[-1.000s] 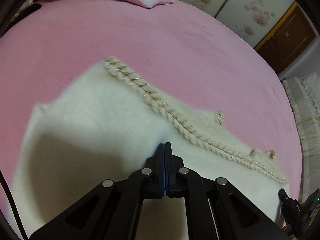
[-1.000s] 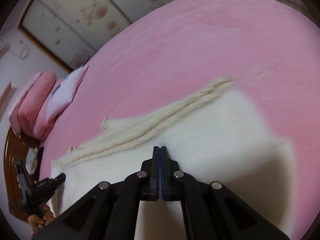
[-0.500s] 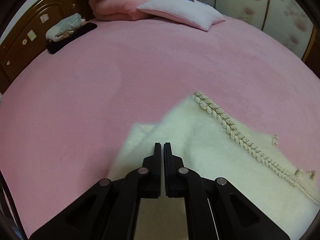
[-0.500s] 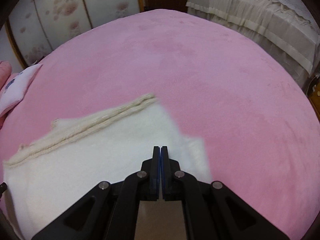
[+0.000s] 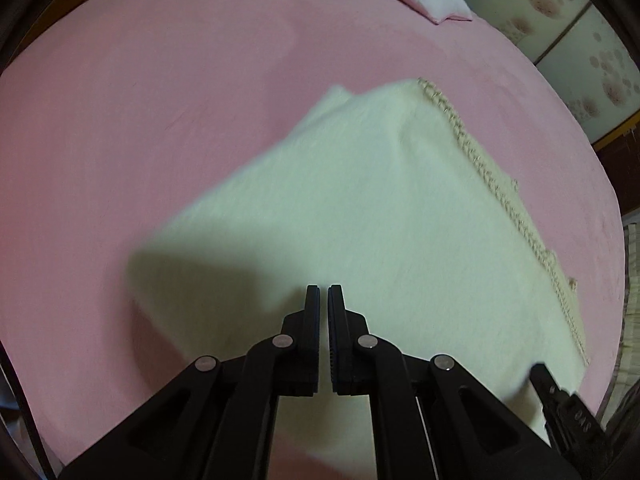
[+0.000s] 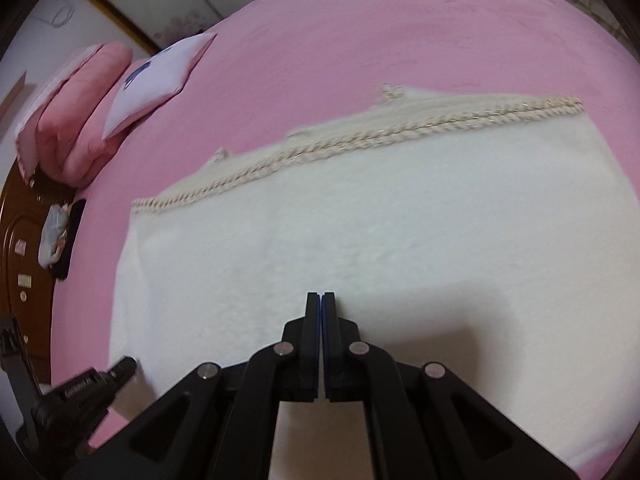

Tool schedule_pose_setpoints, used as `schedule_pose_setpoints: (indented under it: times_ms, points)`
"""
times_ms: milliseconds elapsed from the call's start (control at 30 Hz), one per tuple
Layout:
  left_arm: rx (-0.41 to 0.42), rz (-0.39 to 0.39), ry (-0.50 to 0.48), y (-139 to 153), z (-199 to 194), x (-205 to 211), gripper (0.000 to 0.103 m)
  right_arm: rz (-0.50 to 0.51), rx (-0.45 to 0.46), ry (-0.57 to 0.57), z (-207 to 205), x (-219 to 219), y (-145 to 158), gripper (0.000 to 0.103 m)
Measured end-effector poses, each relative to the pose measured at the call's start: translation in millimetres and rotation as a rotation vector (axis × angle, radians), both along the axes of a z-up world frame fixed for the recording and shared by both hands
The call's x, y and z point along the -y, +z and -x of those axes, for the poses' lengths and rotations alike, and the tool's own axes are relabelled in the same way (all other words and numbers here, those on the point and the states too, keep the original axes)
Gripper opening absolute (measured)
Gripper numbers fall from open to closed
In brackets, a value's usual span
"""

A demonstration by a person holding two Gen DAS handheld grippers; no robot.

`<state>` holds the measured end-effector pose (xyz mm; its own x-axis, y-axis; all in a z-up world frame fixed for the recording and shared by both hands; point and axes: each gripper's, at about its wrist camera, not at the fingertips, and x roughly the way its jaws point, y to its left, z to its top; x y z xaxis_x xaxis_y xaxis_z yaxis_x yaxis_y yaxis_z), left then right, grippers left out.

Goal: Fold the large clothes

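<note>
The garment (image 6: 400,232) lay folded flat on the pink bed (image 6: 400,32), braided trim (image 6: 360,140) along its far edge. The left gripper (image 5: 323,300) hung above it, narrowly parted and empty; the right gripper (image 6: 321,308) was closed, gripping nothing visible. One fold seemed done; next, probably, re-gripping an edge for another.

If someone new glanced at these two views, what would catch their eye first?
A fluffy cream garment spread over the pink bed, with a braided trim running along its far edge. Next, the black left gripper and right gripper above the fabric, and the pink pillows by the headboard.
</note>
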<state>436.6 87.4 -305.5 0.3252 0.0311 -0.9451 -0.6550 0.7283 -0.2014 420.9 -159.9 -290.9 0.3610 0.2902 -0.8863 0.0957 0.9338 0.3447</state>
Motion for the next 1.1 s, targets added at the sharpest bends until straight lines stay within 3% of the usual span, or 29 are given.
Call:
schedule_pose_setpoints:
  times_ms: [267, 333, 400, 467, 567, 667, 933, 1100]
  points:
    - [-0.049, 0.052, 0.021, -11.5, 58.7, 5.2, 0.005, 0.147, -0.06, 0.083, 0.1, -26.1, -18.8, 0.0]
    - [-0.062, 0.08, 0.033, -18.3, 78.2, -4.2, 0.013, 0.195, -0.053, 0.104, -2.1, -33.9, -22.6, 0.0]
    - [-0.073, 0.098, 0.066, -21.1, 86.8, -5.5, 0.039, 0.265, -0.034, 0.159, -6.7, -46.0, -25.6, 0.0]
    - [-0.075, 0.11, 0.085, -23.5, 94.2, -6.4, 0.042, 0.288, -0.043, 0.191, -12.2, -50.2, -30.6, 0.0]
    - [-0.105, 0.112, 0.077, -27.0, 98.1, -6.4, 0.043, 0.257, -0.093, 0.209, -21.4, -47.5, -33.1, 0.0]
    - [-0.124, 0.103, 0.07, -32.0, 96.4, -6.4, 0.058, 0.216, -0.124, 0.229, -29.6, -43.4, -34.0, 0.0]
    - [-0.159, 0.046, -0.006, -48.7, 79.8, -7.1, 0.076, 0.151, -0.119, 0.216, -33.3, -29.7, -34.8, 0.0]
    - [-0.147, 0.075, -0.054, -59.9, 74.7, -14.7, 0.08, 0.136, -0.086, 0.182, -14.5, -8.5, -33.0, 0.0]
